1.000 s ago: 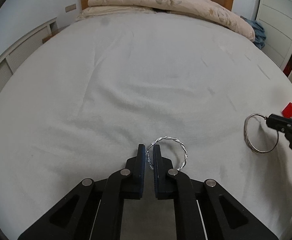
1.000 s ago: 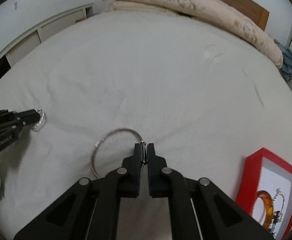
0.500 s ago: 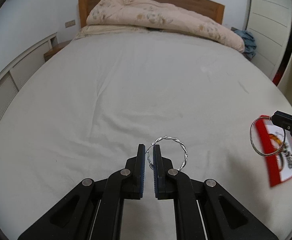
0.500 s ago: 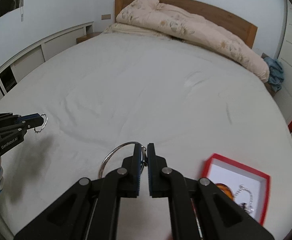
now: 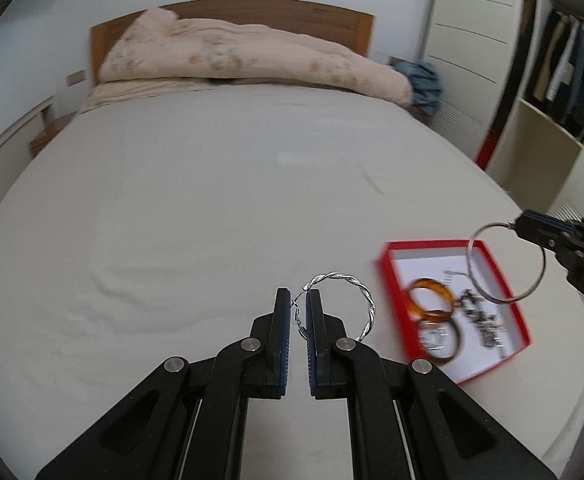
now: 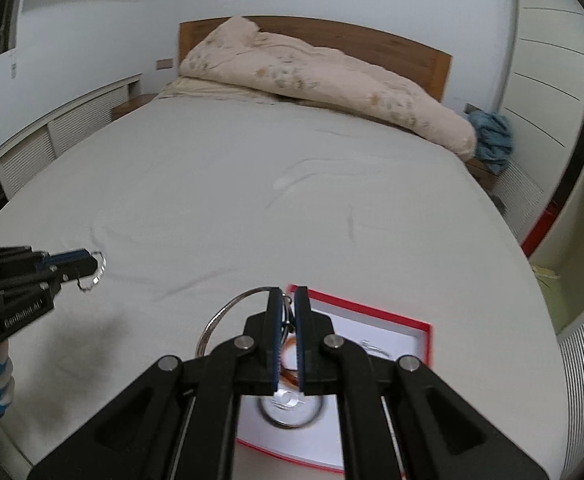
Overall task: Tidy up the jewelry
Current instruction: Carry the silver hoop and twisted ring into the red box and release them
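- The left claw (image 5: pixel 299 300) is clenched on a twisted silver hoop (image 5: pixel 346 304), pinching it at the clasp; the hoop stands out to the right of the fingertips, held up off the bed (image 5: pixel 212 200).
- The right claw (image 6: pixel 288 300) is clenched on a plain silver ring (image 5: pixel 506 262), which hangs above the far edge of the red jewelry box (image 5: pixel 392 280).
- The box lies open on the white sheet just right of the left claw. Inside it are an amber bangle (image 5: pixel 430 298), a second, darker bangle (image 5: pixel 438 338) and a blurred dark chain (image 5: pixel 482 322).
- Farther up the bed, a rumpled peach duvet (image 5: pixel 252 56) is heaped against the wooden headboard (image 5: pixel 332 20).
- A blue cloth (image 5: pixel 422 82) sits beside the duvet's right end, and a wardrobe (image 5: pixel 552 80) stands to the right.
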`<state>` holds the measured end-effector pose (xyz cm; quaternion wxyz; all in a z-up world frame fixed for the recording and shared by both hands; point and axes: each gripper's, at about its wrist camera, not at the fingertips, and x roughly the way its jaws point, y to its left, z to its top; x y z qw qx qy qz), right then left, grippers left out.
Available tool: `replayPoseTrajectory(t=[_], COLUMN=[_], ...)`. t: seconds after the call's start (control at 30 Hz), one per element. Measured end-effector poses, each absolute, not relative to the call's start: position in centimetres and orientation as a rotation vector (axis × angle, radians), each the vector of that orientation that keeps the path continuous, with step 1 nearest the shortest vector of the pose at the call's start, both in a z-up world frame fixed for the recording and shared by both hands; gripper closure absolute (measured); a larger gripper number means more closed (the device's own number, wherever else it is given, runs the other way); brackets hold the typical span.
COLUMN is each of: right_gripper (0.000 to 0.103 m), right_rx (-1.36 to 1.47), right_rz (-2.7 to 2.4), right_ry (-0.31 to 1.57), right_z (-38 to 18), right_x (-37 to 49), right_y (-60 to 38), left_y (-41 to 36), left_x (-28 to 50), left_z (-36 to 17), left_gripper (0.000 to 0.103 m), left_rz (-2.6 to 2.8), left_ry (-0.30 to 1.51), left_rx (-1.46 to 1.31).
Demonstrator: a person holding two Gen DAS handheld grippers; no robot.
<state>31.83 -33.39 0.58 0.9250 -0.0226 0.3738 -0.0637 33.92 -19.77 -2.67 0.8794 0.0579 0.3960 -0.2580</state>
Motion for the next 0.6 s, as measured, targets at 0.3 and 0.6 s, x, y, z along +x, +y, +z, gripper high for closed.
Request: replayPoseTrajectory(t=[0.3,0.6], right_gripper=[0.098,0.098], right_rx=[0.022,0.105], right_rz=[-0.199,-0.224], right_ry=[0.799,0.836], right_z=[-2.3,-6.5], right_x=[29.4,27.6], right_y=[-39.9,-43.3], left_y=[-28.0,-32.5], left_x=[32.0,30.3], left_z=[-5.5,-8.1], left_gripper=[0.096,0.096], left_rz=[-0.641,-0.685], left_ry=[0.876,0.911], left_rx=[0.166,0.226])
